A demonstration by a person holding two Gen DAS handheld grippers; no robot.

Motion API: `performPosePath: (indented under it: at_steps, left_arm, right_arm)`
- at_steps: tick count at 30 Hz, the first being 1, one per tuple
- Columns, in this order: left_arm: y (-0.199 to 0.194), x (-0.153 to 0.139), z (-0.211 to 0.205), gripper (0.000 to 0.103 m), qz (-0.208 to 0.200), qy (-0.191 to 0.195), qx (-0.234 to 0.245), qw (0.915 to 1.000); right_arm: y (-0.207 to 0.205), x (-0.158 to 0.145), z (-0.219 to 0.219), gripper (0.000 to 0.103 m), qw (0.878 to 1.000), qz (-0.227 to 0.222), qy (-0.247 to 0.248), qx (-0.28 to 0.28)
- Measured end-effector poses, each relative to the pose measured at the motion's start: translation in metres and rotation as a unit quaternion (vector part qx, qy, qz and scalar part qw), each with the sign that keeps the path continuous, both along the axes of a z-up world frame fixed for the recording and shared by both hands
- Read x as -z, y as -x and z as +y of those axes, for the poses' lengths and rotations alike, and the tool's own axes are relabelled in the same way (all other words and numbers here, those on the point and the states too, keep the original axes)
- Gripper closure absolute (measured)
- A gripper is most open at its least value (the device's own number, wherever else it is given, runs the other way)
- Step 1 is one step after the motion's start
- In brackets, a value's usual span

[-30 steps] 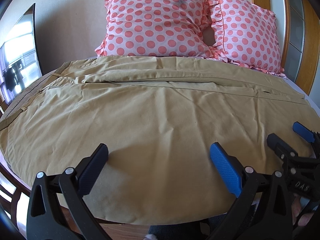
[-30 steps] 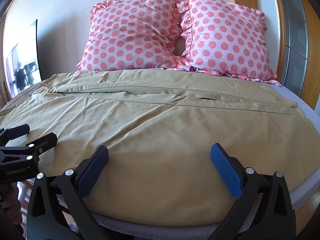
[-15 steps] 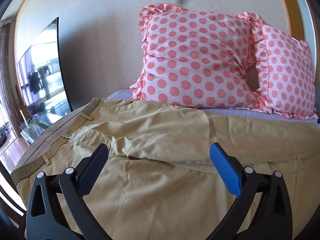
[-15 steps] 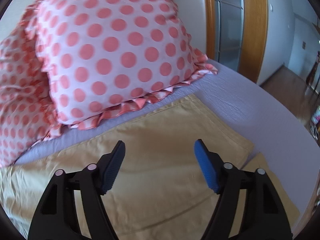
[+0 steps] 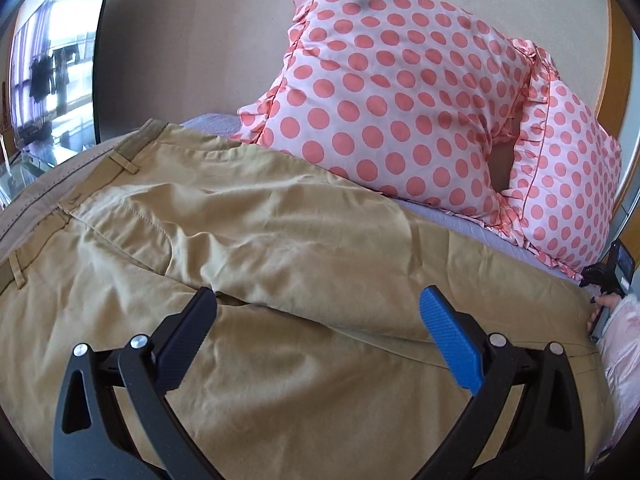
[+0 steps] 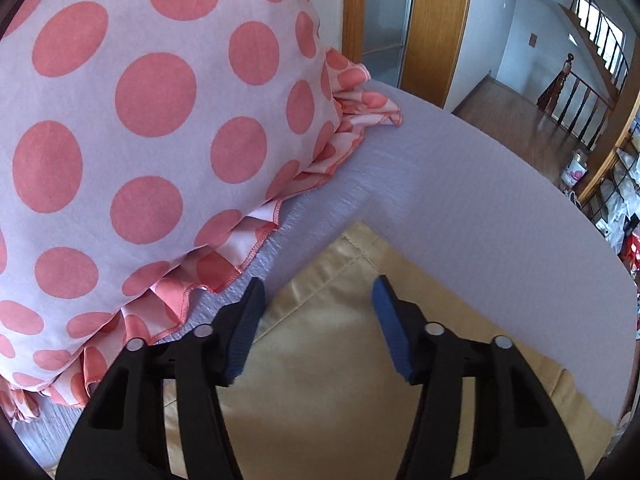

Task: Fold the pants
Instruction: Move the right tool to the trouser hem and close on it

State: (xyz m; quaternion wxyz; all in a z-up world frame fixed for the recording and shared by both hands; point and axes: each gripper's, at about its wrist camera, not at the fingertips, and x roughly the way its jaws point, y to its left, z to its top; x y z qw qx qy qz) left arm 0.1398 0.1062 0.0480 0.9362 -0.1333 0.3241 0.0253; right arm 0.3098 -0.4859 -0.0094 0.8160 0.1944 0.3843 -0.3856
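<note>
Tan pants lie spread flat across the bed, waistband with belt loops at the left. My left gripper is open and empty, low over the seat and crotch area. In the right wrist view my right gripper is open and empty, just above the far corner of a pant leg hem. The right gripper and the hand holding it also show at the right edge of the left wrist view.
Two white pillows with pink dots lean against the wall behind the pants. The lilac bed sheet runs to the bed edge on the right. A dark screen stands at the left. A wooden door frame and floor lie beyond.
My left gripper moved forward and lower over the upper part of the pants. My right gripper moved forward and down to the leg hem corner and its jaws narrowed a little.
</note>
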Motion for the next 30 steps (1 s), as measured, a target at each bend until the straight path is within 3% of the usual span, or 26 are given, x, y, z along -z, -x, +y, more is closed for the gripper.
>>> performPosePath:
  at_steps: [3, 6, 9, 15, 17, 20, 23, 24, 26, 27, 30]
  left_arm:
    - [0.001, 0.001, 0.003, 0.002, -0.003, 0.010, -0.007, 0.9999]
    - [0.002, 0.000, 0.002, 0.002, -0.005, 0.009, -0.006, 0.9999]
    - [0.003, 0.000, 0.004, 0.002, -0.007, 0.015, -0.009, 0.9998]
    - [0.005, -0.001, 0.006, 0.002, -0.014, 0.023, -0.009, 0.9996]
    - [0.006, -0.002, 0.006, 0.002, -0.017, 0.024, -0.008, 0.9995]
    - [0.006, -0.002, 0.006, 0.002, -0.021, 0.030, -0.005, 0.9993]
    - [0.009, -0.005, 0.005, 0.002, -0.030, 0.027, -0.006, 0.9992]
    - [0.013, -0.007, 0.005, 0.002, -0.040, 0.024, -0.007, 0.9989]
    - [0.023, -0.014, 0.004, 0.002, -0.063, 0.016, -0.004, 0.9979]
    - [0.027, -0.017, 0.005, 0.002, -0.070, 0.012, 0.002, 0.9974]
    - [0.033, -0.024, 0.009, 0.002, -0.071, 0.007, 0.012, 0.9974]
  right_arm:
    - [0.004, 0.000, 0.004, 0.085, 1.000, -0.013, 0.006, -0.026]
    - [0.014, -0.002, 0.004, 0.097, 0.999, -0.031, -0.013, -0.040]
    - [0.050, -0.013, 0.003, 0.098, 0.991, -0.108, -0.057, -0.053]
    - [0.188, -0.045, 0.026, 0.098, 0.954, -0.263, -0.092, -0.112]
    - [0.239, -0.039, 0.041, 0.098, 0.948, -0.278, -0.103, -0.117]
    - [0.285, -0.014, 0.050, 0.098, 0.949, -0.262, -0.148, -0.099]
    - [0.294, 0.001, 0.047, 0.096, 0.943, -0.244, -0.209, -0.088]
    - [0.295, 0.003, 0.047, 0.091, 0.941, -0.244, -0.221, -0.081]
    - [0.297, 0.005, 0.046, 0.071, 0.935, -0.250, -0.241, -0.073]
    - [0.296, 0.006, 0.046, 0.055, 0.933, -0.252, -0.247, -0.070]
    - [0.294, 0.010, 0.045, 0.052, 0.928, -0.259, -0.259, -0.065]
